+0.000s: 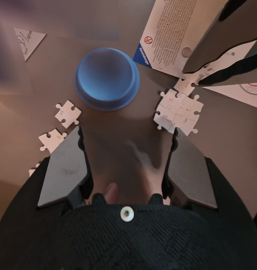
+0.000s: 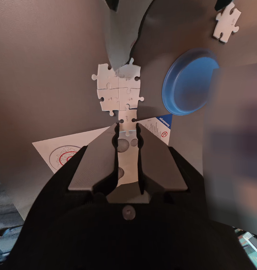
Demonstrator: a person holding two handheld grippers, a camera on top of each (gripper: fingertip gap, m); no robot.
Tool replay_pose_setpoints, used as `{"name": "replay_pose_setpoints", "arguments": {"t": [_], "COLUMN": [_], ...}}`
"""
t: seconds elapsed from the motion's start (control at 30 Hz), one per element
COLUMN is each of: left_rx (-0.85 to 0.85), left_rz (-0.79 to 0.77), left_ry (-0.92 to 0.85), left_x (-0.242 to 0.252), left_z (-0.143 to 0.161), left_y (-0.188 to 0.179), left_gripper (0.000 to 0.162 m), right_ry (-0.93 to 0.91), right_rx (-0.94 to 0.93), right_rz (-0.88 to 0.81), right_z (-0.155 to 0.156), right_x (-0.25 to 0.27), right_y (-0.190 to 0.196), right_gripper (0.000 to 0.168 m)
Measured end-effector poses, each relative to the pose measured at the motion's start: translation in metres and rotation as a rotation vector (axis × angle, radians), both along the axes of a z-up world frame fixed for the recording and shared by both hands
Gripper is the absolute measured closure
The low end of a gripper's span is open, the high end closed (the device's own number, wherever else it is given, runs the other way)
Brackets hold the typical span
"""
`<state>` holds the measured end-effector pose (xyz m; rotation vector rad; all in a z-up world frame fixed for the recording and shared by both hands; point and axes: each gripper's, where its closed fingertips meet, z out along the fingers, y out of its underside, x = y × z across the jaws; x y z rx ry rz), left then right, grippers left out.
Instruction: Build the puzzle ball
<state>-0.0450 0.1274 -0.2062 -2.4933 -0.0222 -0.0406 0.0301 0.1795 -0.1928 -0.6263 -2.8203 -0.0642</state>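
Note:
A joined patch of several white puzzle pieces (image 1: 177, 111) lies on the brown table; it also shows in the right wrist view (image 2: 119, 89). My right gripper (image 2: 127, 124) is shut on a white puzzle piece (image 2: 127, 118) that meets the patch's near edge. In the left wrist view, that gripper (image 1: 190, 78) and its piece (image 1: 184, 84) sit at the patch's far end. My left gripper (image 1: 127, 130) is open and empty, and its right fingertip (image 1: 175, 131) rests on the patch's edge. The blue round stand (image 1: 106, 78) sits ahead of it.
Two loose white pieces (image 1: 68, 114) (image 1: 52, 140) lie left of my left gripper, and one (image 2: 227, 23) shows far right in the right wrist view. A printed leaflet (image 1: 165, 36) lies under my right gripper. A white triangular paper (image 1: 28, 42) is far left.

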Motion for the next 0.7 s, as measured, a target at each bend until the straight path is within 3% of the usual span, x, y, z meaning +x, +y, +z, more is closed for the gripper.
{"name": "replay_pose_setpoints", "arguments": {"t": [0.23, 0.7], "left_rx": [0.009, -0.040], "left_rz": [-0.003, 0.048], "left_ry": [-0.104, -0.136], "left_x": [0.007, 0.002], "left_z": [-0.001, 0.001], "left_y": [0.001, -0.015], "left_gripper": [0.042, 0.042], "right_ry": [-0.031, -0.033], "right_rx": [0.027, 0.018], "right_rz": [0.013, 0.014], "right_z": [-0.003, -0.007], "right_x": [-0.003, -0.004], "right_y": [-0.003, -0.010], "right_gripper": [0.148, 0.148]}}
